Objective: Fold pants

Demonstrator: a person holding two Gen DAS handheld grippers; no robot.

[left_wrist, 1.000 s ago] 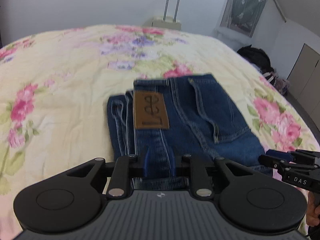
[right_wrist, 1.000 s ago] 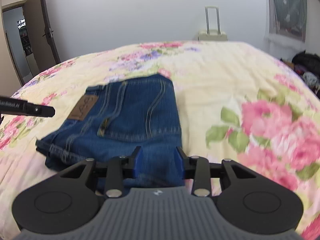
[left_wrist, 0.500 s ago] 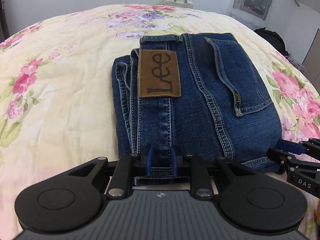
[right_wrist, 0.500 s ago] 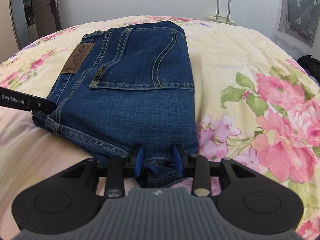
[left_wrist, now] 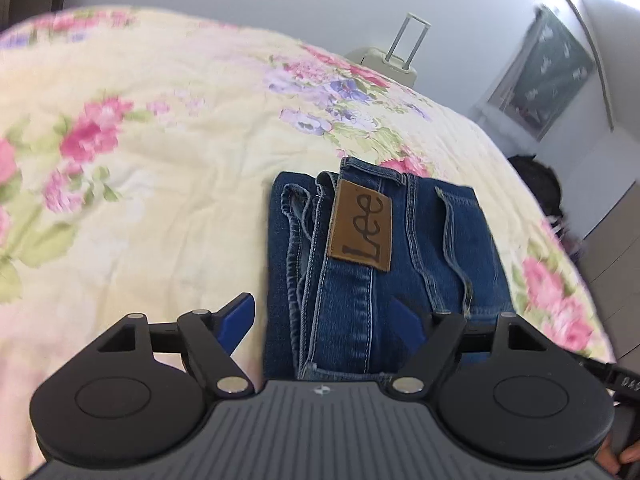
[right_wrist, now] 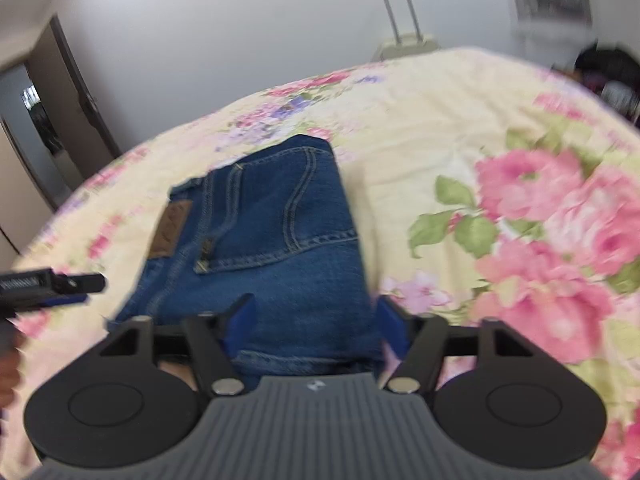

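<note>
Jeans (left_wrist: 400, 264) lie folded into a compact stack on the floral bedspread (left_wrist: 160, 152). The left gripper (left_wrist: 324, 316) is spreading its jaws, blue pads clear of the denim's near edge lying between them; its view shows the brown leather patch (left_wrist: 360, 232) sharply. The right gripper (right_wrist: 316, 320) is likewise opening over the stack's near corner, gripping nothing, and only its blurred view shows the doorway (right_wrist: 40, 136).

A floral bedspread (left_wrist: 160, 184) covers the bed; beyond it, a pale suitcase (left_wrist: 384, 62) with raised handle stands by the white wall (right_wrist: 240, 40).
</note>
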